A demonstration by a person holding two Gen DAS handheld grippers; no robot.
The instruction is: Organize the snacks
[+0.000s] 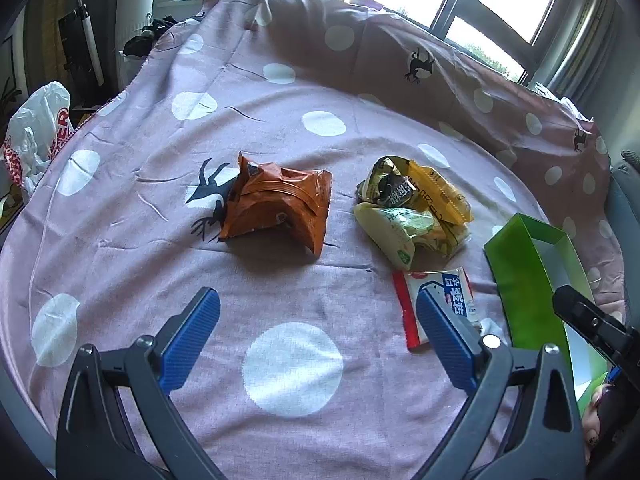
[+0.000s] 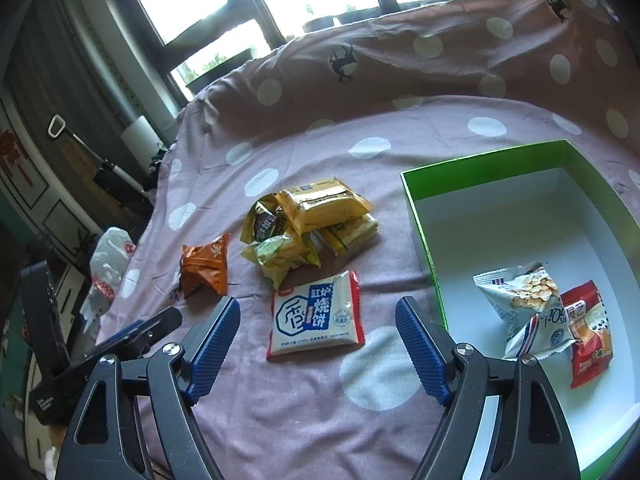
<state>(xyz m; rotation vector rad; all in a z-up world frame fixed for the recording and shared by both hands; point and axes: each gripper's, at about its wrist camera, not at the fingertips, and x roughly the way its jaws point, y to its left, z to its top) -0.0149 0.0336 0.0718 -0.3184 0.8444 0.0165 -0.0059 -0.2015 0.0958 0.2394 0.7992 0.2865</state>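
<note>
Snacks lie scattered on a pink polka-dot sheet [image 2: 304,408] spread over what looks like a bed. Nearest the right gripper [image 2: 318,318] is a flat white biscuit packet [image 2: 316,316] with red side edges and blue lettering; it lies face up, nearly square, its printed top toward the window and its red sealed edges running away from the jaws. Those jaws stand wide apart, and the packet sits between the two blue pads and just beyond their tips, touching neither. Past it is a heap of yellow packets [image 2: 312,220], and off to the left a crumpled orange packet [image 2: 206,266] lies on its own. On the right is a green box [image 2: 424,216] with a white inside, holding a pale puffed-snack bag [image 2: 524,312] and a red packet [image 2: 588,340] in its near corner.

The left gripper [image 1: 318,320] hangs over bare sheet with its jaws also wide apart and empty; the biscuit packet shows partly behind its right pad, the orange packet farther ahead.
</note>
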